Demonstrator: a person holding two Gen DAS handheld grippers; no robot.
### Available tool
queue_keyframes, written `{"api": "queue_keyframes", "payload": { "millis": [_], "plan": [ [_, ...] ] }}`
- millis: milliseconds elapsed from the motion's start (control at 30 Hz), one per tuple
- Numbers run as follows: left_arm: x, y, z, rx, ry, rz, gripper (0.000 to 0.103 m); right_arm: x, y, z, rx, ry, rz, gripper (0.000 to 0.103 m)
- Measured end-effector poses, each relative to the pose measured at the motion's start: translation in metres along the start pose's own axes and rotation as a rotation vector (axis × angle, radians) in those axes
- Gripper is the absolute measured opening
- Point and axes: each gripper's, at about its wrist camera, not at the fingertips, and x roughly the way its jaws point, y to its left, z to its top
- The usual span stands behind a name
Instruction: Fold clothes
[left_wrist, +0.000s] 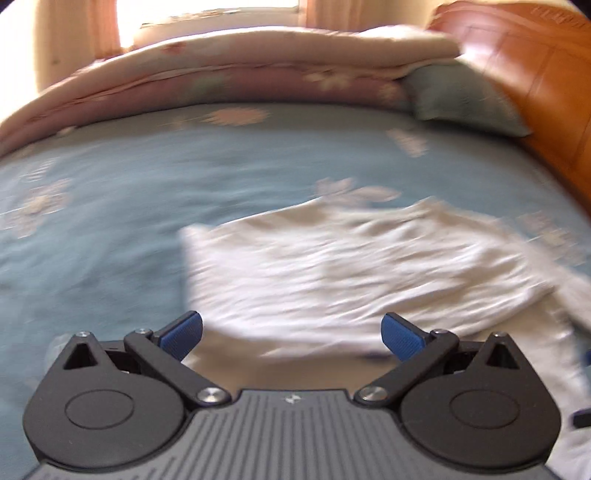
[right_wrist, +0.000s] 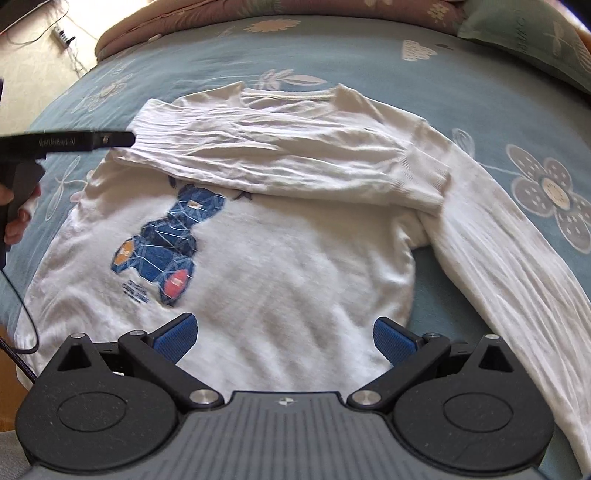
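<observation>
While the white long-sleeved shirt (right_wrist: 280, 254) lies face-up on the blue flowered bedsheet (right_wrist: 332, 51), we note one sleeve (right_wrist: 280, 155) already laid across the chest above the printed blue figure (right_wrist: 166, 251), its cuff pointing toward the other sleeve (right_wrist: 509, 258), which trails outward and down over the sheet. We judge the crossed sleeve is placed so to narrow the garment into a rectangle. Our right gripper (right_wrist: 284, 338) hovers above the hem, jaws spread wide, holding nothing. Our left gripper (left_wrist: 291, 336) likewise stands wide open and empty; in the right wrist view its body reaches in level with the folded shoulder. The left view is motion-blurred. A folded quilt (left_wrist: 221, 77) and pillow (left_wrist: 461, 96) sit well apart at the far bedside.
</observation>
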Motion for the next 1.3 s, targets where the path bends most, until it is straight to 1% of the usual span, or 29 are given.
{"api": "queue_keyframes", "payload": {
  "millis": [67, 133, 233, 267, 300, 333, 433, 467, 533, 633, 667, 800, 900, 933, 967, 1067, 1100, 1133, 1167, 1233, 1300],
  "plan": [
    [0.008, 0.015, -0.007, -0.011, 0.014, 0.048, 0.101, 0.006, 0.013, 0.008, -0.024, 0.006, 0.011, 0.103],
    [0.015, 0.027, -0.01, -0.004, 0.017, 0.06, 0.101, 0.013, 0.027, 0.017, -0.054, 0.011, 0.022, 0.103],
    [0.019, 0.044, -0.01, -0.047, 0.021, -0.068, 0.099, 0.021, 0.049, 0.031, -0.099, 0.018, 0.041, 0.103],
    [0.018, 0.051, -0.011, -0.086, 0.003, -0.153, 0.099, 0.023, 0.056, 0.034, -0.111, 0.02, 0.047, 0.103],
    [0.017, 0.056, -0.011, -0.117, -0.019, -0.215, 0.099, 0.025, 0.062, 0.037, -0.12, 0.024, 0.05, 0.103],
    [0.018, 0.057, -0.01, -0.126, -0.029, -0.257, 0.099, 0.028, 0.068, 0.039, -0.129, 0.027, 0.054, 0.103],
    [0.029, 0.058, -0.004, -0.091, -0.041, -0.329, 0.098, 0.035, 0.085, 0.047, -0.157, 0.038, 0.064, 0.103],
    [0.032, 0.059, -0.003, -0.086, -0.031, -0.368, 0.094, 0.037, 0.091, 0.05, -0.166, 0.041, 0.068, 0.103],
    [0.039, 0.061, -0.001, -0.077, -0.008, -0.448, 0.093, 0.042, 0.101, 0.054, -0.178, 0.048, 0.07, 0.103],
    [0.038, 0.063, -0.004, -0.032, 0.036, -0.506, 0.093, 0.048, 0.111, 0.061, -0.185, 0.052, 0.069, 0.103],
    [0.035, 0.066, -0.007, -0.033, 0.05, -0.54, 0.093, 0.05, 0.113, 0.063, -0.185, 0.05, 0.069, 0.103],
    [0.029, 0.069, -0.017, 0.015, 0.113, -0.607, 0.093, 0.057, 0.124, 0.072, -0.186, 0.045, 0.069, 0.103],
    [0.028, 0.07, -0.015, 0.0, 0.091, -0.653, 0.093, 0.063, 0.131, 0.079, -0.187, 0.042, 0.069, 0.103],
    [0.031, 0.07, -0.014, -0.024, 0.091, -0.67, 0.094, 0.065, 0.134, 0.081, -0.187, 0.041, 0.068, 0.103],
    [0.038, 0.069, -0.013, -0.05, 0.108, -0.688, 0.094, 0.067, 0.135, 0.083, -0.187, 0.04, 0.067, 0.103],
    [0.054, 0.064, -0.017, -0.095, 0.101, -0.669, 0.094, 0.071, 0.136, 0.088, -0.191, 0.041, 0.059, 0.103],
    [0.052, 0.066, -0.017, -0.105, 0.059, -0.617, 0.094, 0.071, 0.136, 0.089, -0.192, 0.039, 0.055, 0.103],
    [0.047, 0.07, -0.018, -0.122, 0.009, -0.537, 0.093, 0.071, 0.135, 0.09, -0.191, 0.035, 0.053, 0.103],
    [0.043, 0.078, -0.019, -0.156, -0.027, -0.491, 0.093, 0.07, 0.135, 0.091, -0.19, 0.032, 0.05, 0.103],
    [0.04, 0.098, -0.026, -0.265, -0.036, -0.451, 0.09, 0.069, 0.132, 0.091, -0.19, 0.031, 0.045, 0.103],
    [0.036, 0.116, -0.038, -0.327, -0.014, -0.375, 0.09, 0.07, 0.128, 0.09, -0.19, 0.037, 0.036, 0.103]
  ]
}}
